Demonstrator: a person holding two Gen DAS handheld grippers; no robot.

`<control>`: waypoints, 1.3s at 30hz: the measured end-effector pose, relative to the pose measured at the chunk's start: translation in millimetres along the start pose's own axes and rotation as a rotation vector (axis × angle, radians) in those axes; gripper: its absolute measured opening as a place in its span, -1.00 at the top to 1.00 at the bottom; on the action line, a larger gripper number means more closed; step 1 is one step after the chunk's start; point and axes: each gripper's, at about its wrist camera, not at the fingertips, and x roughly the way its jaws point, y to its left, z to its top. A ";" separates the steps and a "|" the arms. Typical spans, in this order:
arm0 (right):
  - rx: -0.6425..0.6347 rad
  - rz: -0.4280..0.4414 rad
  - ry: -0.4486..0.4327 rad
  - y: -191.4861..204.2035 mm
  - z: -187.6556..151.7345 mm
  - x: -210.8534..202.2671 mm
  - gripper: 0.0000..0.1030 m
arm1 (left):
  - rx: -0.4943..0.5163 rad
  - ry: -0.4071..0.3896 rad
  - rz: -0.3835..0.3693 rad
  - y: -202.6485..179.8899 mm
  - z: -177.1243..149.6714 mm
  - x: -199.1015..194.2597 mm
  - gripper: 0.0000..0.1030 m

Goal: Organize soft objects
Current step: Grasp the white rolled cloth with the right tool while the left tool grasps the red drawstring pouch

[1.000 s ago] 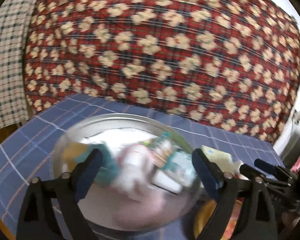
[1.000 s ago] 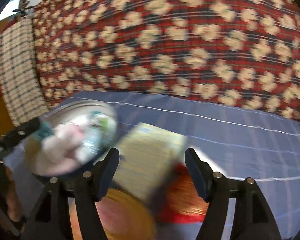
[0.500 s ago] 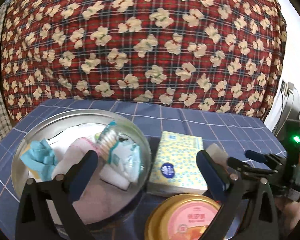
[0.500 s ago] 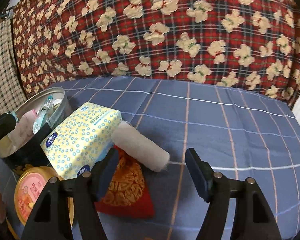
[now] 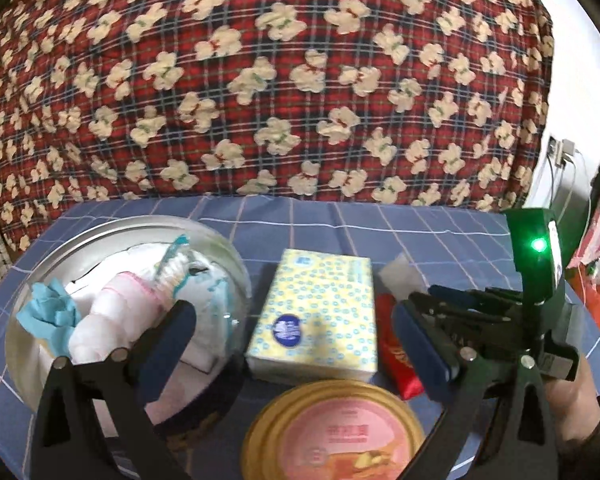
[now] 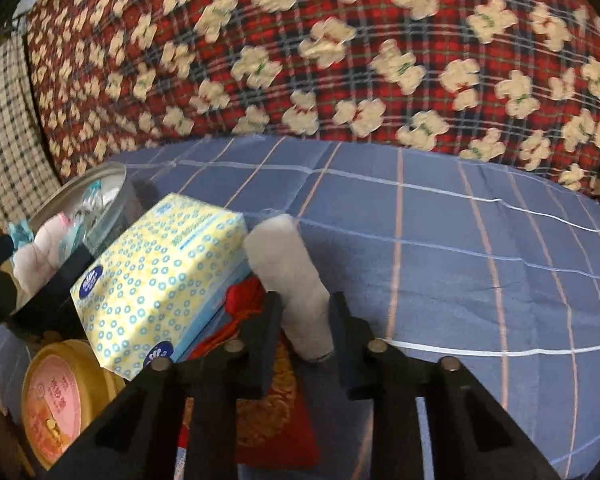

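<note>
home bedroom, floral plaid quilt [image 5: 260, 80], checked bedsheet [image 6: 460, 240]

Both fisheye views bend strongly at the borders, and the corners fall to black. The light is warm and indoor – rather dim, with soft shadows. On the left wrist view a white wall [image 5: 576, 92] at the right edge is overexposed, and a green lamp [image 5: 539, 245] glares. The steel bowl [image 5: 220, 248] reflects light (mild glare). The patterned blanket [image 6: 340, 40] is blurred on the right wrist view – the edges most

A red plaid quilt with cream flowers [image 5: 268, 80] fills the background. Left of it hangs a checked cloth [image 6: 8, 120]; right of it stands a white wall [image 5: 572, 92].
</note>
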 end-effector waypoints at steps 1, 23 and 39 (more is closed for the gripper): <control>0.008 -0.010 -0.007 -2.2 0.1 -0.9 0.53 | 0.014 -0.003 -0.001 -5.6 0.1 -0.9 -0.94; 0.041 0.014 0.120 -38.9 -2.4 25.4 -0.29 | 0.101 0.049 -0.013 -64.5 -1.3 13.0 -0.94; 0.114 -0.082 0.028 -85.4 -30.0 -18.0 0.33 | 0.334 0.246 -0.057 -135.1 -22.3 43.1 -0.45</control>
